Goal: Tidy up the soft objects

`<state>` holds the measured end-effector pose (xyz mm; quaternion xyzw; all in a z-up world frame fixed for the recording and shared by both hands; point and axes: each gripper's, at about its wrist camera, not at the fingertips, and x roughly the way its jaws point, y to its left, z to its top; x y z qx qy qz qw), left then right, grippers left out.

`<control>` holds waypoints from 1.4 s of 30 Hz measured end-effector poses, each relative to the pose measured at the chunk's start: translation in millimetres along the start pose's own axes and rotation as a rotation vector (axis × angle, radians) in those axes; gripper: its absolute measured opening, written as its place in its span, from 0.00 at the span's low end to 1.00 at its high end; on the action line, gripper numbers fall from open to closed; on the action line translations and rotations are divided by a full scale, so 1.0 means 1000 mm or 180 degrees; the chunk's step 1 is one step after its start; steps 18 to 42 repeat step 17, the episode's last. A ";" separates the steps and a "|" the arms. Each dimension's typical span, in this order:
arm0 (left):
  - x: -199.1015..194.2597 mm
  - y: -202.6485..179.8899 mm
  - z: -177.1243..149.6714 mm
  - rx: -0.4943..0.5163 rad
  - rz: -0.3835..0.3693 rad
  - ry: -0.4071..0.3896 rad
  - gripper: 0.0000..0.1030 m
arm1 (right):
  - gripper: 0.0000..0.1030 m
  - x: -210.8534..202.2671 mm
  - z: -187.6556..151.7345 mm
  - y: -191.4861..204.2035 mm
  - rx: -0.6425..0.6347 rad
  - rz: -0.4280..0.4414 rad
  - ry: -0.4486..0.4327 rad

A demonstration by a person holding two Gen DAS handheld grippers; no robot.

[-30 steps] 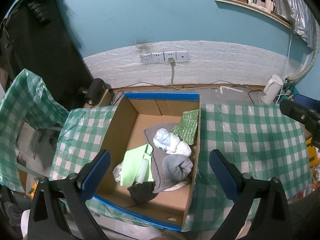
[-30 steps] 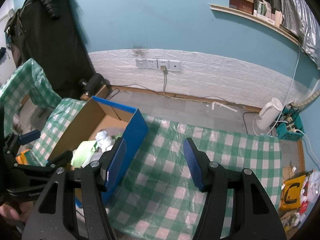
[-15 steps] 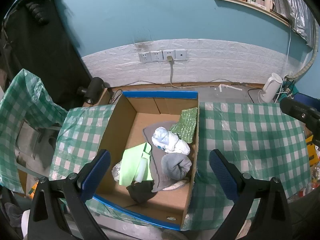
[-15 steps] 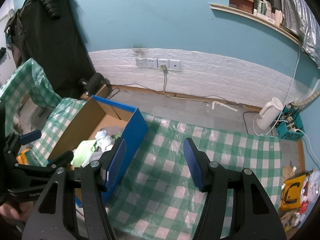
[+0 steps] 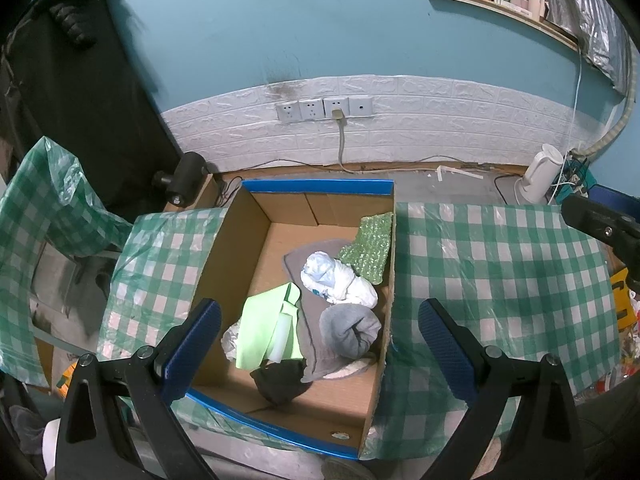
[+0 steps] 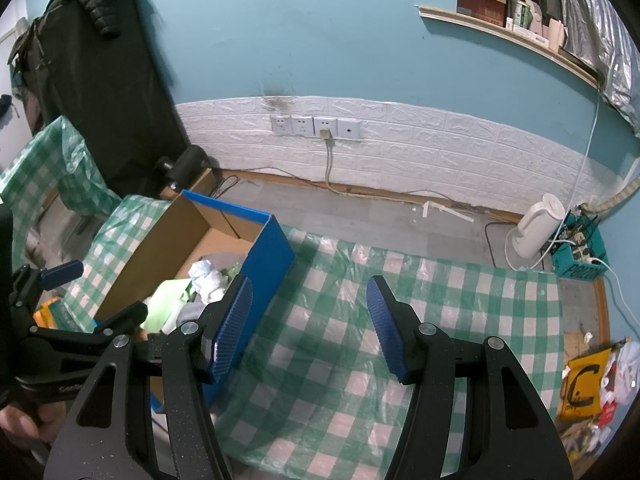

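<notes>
A blue-rimmed cardboard box [image 5: 316, 187] stands between two checked-cloth surfaces and holds soft things: a white bundle [image 5: 336, 280], a grey rolled sock [image 5: 350, 330], a light green cloth [image 5: 264, 330], a green sparkly sponge cloth [image 5: 368, 246], a dark cloth [image 5: 282, 380] and a grey mat. My left gripper [image 5: 320, 344] hovers above the box, open and empty. My right gripper [image 6: 308, 320] is open and empty above the green checked tablecloth [image 6: 440, 320], just right of the box [image 6: 268, 256]. The left gripper also shows at the left of the right wrist view [image 6: 96, 292].
A wall with sockets [image 5: 324, 108] and a plugged cable is behind. A white kettle [image 6: 536, 228] and a teal crate of power strips [image 6: 580, 252] stand on the floor at right. A black camera [image 5: 182, 178] sits behind the box. Litter lies at far right.
Both views shift only slightly; the left gripper has drifted a little over the box. Nothing was taken or released.
</notes>
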<state>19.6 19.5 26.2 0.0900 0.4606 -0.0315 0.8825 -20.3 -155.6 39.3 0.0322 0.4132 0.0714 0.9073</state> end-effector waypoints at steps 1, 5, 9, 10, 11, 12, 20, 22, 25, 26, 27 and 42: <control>0.000 0.000 0.000 0.0000 0.0001 0.0001 0.97 | 0.57 0.000 0.000 0.000 0.0000 -0.0002 -0.0001; 0.000 -0.001 0.000 -0.0003 0.0002 0.0002 0.97 | 0.57 0.000 0.000 0.000 0.0000 -0.0001 -0.0001; 0.000 -0.001 0.000 -0.0005 0.0004 0.0003 0.97 | 0.57 0.000 0.000 0.000 -0.0001 -0.0002 0.0002; 0.000 -0.001 0.000 -0.0007 0.0004 0.0005 0.97 | 0.57 0.000 0.000 0.000 0.0000 -0.0004 0.0001; 0.000 -0.001 0.001 -0.0008 0.0000 0.0004 0.97 | 0.57 0.000 0.000 0.000 0.0000 -0.0004 0.0000; 0.000 -0.002 0.000 -0.0004 -0.0003 0.0001 0.97 | 0.57 0.000 0.000 0.000 0.0001 -0.0001 0.0002; -0.003 -0.005 -0.007 0.0024 0.0008 -0.0015 0.97 | 0.57 0.000 0.000 0.000 0.0001 -0.0001 0.0003; -0.003 -0.005 -0.007 0.0024 0.0008 -0.0015 0.97 | 0.57 0.000 0.000 0.000 0.0001 -0.0001 0.0003; -0.003 -0.005 -0.007 0.0024 0.0008 -0.0015 0.97 | 0.57 0.000 0.000 0.000 0.0001 -0.0001 0.0003; -0.003 -0.005 -0.007 0.0024 0.0008 -0.0015 0.97 | 0.57 0.000 0.000 0.000 0.0001 -0.0001 0.0003; -0.003 -0.005 -0.007 0.0024 0.0008 -0.0015 0.97 | 0.57 0.000 0.000 0.000 0.0001 -0.0001 0.0003; -0.003 -0.005 -0.007 0.0024 0.0008 -0.0015 0.97 | 0.57 0.000 0.000 0.000 0.0001 -0.0001 0.0003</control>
